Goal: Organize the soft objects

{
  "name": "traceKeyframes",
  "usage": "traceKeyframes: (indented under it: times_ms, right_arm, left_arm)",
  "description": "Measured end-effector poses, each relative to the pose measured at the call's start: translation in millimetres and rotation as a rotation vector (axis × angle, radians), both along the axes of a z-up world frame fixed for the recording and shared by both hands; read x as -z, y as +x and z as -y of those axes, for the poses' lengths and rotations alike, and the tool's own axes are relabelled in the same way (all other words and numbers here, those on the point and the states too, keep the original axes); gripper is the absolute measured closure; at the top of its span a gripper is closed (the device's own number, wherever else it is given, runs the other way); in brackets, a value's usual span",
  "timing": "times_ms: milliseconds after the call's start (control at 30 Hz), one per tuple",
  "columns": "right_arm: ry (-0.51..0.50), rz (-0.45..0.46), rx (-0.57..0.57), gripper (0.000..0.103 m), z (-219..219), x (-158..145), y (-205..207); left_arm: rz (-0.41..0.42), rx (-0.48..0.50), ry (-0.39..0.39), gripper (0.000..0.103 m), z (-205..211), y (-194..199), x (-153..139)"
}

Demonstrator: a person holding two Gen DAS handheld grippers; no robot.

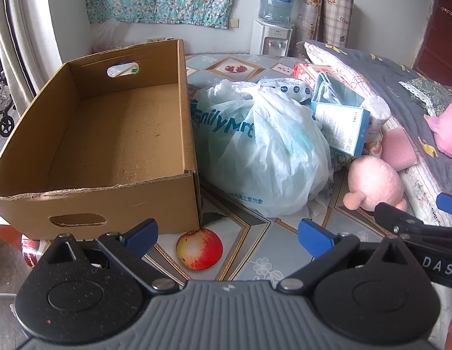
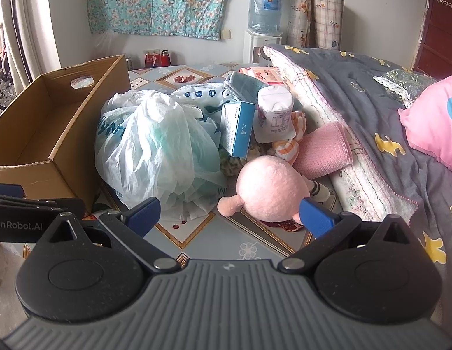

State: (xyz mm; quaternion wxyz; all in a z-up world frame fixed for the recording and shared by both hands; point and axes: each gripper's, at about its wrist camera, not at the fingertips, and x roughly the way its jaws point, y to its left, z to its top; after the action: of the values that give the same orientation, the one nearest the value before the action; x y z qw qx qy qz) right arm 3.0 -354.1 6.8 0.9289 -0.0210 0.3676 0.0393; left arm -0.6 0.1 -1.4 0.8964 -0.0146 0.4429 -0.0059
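Observation:
An empty cardboard box [image 1: 118, 134] [image 2: 51, 128] stands on the left of the patterned table. Right of it slumps a white plastic bag [image 1: 264, 151] [image 2: 156, 148]. A pink plush toy [image 1: 374, 185] [image 2: 269, 186] lies near the table's right side, beside a pink towel [image 2: 325, 151] and folded quilts. My left gripper [image 1: 227, 236] hovers open over the table in front of the box, nothing between its fingers. My right gripper [image 2: 230, 214] is open just short of the plush toy, its right pad near the toy's lower edge. The right gripper's arm [image 1: 412, 227] shows at the left wrist view's right edge.
A blue-white carton [image 2: 237, 129] [image 1: 342, 128], a tissue roll pack [image 2: 274, 116] and other packets pile behind the bag. Grey and floral quilts [image 2: 371, 110] with a pink pillow [image 2: 436, 122] fill the right. A water dispenser [image 1: 272, 38] stands at the back wall.

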Motion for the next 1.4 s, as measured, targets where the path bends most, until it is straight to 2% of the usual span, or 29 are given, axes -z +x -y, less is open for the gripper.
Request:
traceKeyframes:
  times_ms: [1400]
  right_arm:
    - [-0.001, -0.005, 0.001, 0.001, -2.5, 2.2, 3.0]
  left_arm:
    - [-0.007, -0.007, -0.008, 0.001, -2.9, 1.7, 3.4]
